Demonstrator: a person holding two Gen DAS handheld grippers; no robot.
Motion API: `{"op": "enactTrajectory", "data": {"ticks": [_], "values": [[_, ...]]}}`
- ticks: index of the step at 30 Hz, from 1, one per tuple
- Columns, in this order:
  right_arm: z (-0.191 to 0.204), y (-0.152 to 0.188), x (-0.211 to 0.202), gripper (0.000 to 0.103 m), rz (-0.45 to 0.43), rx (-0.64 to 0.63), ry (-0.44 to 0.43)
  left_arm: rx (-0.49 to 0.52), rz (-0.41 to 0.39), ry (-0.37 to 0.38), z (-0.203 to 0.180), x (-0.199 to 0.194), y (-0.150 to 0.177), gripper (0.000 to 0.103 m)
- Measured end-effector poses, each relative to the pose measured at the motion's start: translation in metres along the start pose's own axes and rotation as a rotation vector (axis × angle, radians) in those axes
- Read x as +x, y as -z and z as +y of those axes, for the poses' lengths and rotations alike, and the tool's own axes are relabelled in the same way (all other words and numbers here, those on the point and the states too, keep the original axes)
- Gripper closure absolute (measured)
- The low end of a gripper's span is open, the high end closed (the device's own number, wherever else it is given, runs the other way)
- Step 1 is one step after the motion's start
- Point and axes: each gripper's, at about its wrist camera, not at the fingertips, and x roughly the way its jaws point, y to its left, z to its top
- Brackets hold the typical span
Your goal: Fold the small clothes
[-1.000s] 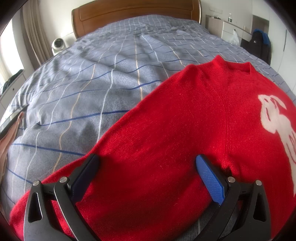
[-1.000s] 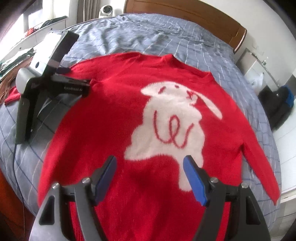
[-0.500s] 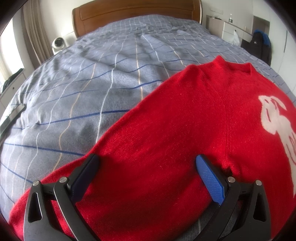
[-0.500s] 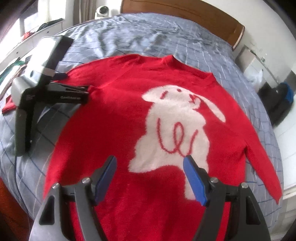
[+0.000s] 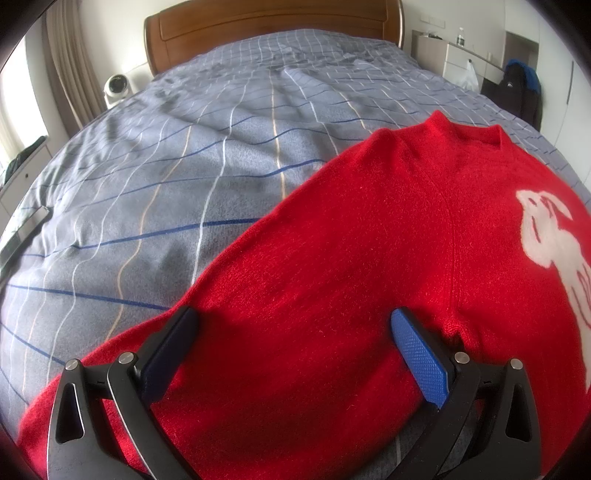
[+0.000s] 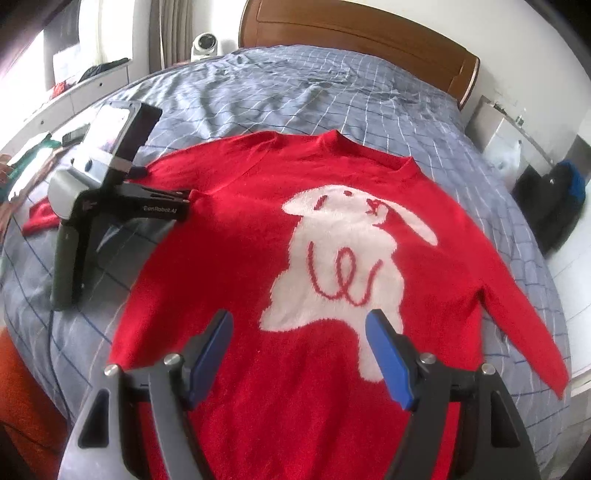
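The red sweater lies flat and face up on the bed, with its white bunny picture in the middle and its neck pointing toward the wooden headboard. No fold has been made so far. The left gripper sits low over the sleeve on the bunny's left side, and its two fingers are wide apart with nothing between them. The right gripper hangs over the bottom part of the sweater, just below the bunny, and its fingers are wide apart and empty too. I think the next job is to pinch the sleeve and lay it over the bunny. Some things could go wrong. The sweater is soft and fuzzy, so the fingers might grab the bed cover under the sleeve as well and pull it up. They might catch only a little bit of fuzz, and the sleeve could slip out. If one side is pulled too hard, the whole sweater could slide and get bumpy. The other sleeve, on the bunny's right side, lies near the edge of the bed and could slip off.
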Motion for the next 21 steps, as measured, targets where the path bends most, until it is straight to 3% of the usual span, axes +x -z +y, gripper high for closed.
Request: {"op": "enactTrajectory", "data": {"ticks": [6, 13, 21], "values": [[-0.002, 0.003, -0.02, 0.029, -0.052, -0.005, -0.008, 0.0, 0.0, 0.0, 0.0, 0.0, 0.0, 0.0], [-0.012, 0.007, -0.006, 0.029, -0.014, 0.068, -0.041, 0.0, 0.0, 0.0, 0.0, 0.0, 0.0, 0.0], [-0.005, 0.008, -0.004, 0.03, -0.01, 0.047, -0.044, 0.0, 0.0, -0.001, 0.0, 0.0, 0.0, 0.0]]}}
